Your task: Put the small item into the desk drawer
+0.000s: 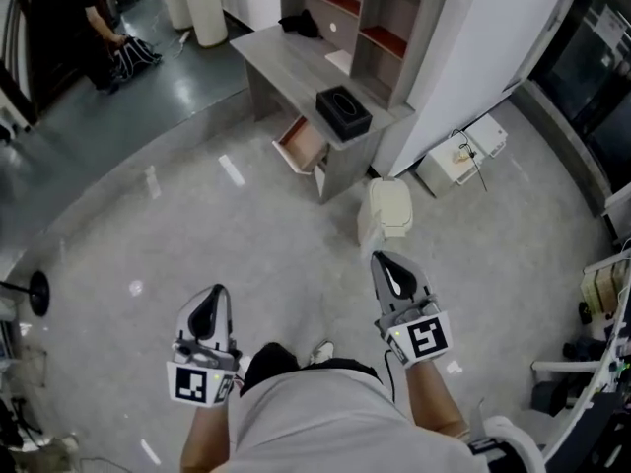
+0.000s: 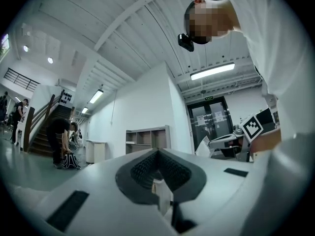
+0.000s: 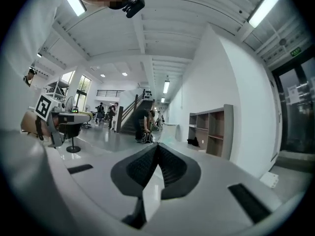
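Over grey floor (image 1: 246, 254), left hand-held gripper (image 1: 215, 291) and right hand-held gripper (image 1: 381, 258) stand closed, empty; black box (image 1: 343, 112) on bench (image 1: 281, 52) looks light, rigid: grasp its sides.

A grey wooden desk (image 1: 281, 57) stands against a white wall on a polished grey floor (image 1: 197, 235). A shelf hutch (image 1: 389, 28) of open compartments sits along the desk's back edge. A black box (image 1: 343, 112) rests at the near corner, a dark bundle (image 1: 301, 24) lies at the far end beside the hutch, and a white sheet (image 1: 340, 61) lies between them at the hutch's foot. Under the front edge, a drawer (image 1: 301, 144) hangs open. On the floor, a white bin (image 1: 386, 208) stands just beside the desk's near end, a white box (image 1: 458, 156) lies by the wall, white tape marks (image 1: 231, 169) dot the concrete, and a round black base (image 1: 37, 292) sits at the left.
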{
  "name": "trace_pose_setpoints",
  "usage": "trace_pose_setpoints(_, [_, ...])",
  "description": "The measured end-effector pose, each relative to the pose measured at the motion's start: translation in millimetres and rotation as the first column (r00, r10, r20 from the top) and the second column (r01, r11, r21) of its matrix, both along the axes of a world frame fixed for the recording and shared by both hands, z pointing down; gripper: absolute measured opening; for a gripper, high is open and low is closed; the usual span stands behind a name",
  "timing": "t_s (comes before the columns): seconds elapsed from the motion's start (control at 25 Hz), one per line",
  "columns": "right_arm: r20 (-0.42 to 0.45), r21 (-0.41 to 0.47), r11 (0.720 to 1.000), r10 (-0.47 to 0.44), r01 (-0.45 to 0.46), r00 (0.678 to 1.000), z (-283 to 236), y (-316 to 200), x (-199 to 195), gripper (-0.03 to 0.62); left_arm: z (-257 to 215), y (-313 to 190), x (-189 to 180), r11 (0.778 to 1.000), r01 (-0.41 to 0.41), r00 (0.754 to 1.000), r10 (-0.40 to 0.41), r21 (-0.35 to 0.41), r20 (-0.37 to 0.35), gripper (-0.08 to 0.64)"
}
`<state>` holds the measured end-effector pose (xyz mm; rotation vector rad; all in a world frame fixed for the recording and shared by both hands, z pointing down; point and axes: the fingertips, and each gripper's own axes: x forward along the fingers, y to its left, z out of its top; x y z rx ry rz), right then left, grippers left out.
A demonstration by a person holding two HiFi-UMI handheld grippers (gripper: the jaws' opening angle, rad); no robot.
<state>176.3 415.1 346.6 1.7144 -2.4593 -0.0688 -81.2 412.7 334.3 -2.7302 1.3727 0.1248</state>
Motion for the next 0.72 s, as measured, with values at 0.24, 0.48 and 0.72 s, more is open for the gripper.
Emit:
trace_pose_setpoints(0.24, [0.0,-0.054,0.999,-0.01,0.01,1.0,22.3,-7.2,18.8,0.023,9.6,-8.7,17.1,0.999,0.018,1.0,-0.017,-0.028,0.01,0.017])
trace_pose_setpoints(0.48, [-0.02,-0.074,0.997,-0.018,0.017,1.0,34.2,-54.0,16.4,0.023,30.1,-68.6,27.1,0.999,-0.006,1.0,0.005,-0.054,-0.023,0.017])
trace_pose_setpoints(0.72, [-0.056,-0.096,0.995,0.026,-0.032,0.998,35.4,-136.4,12.1,0.023,30.8,-168.9,33.2,0.995,-0.085,0.995,0.083,-0.043,-0.047,0.017])
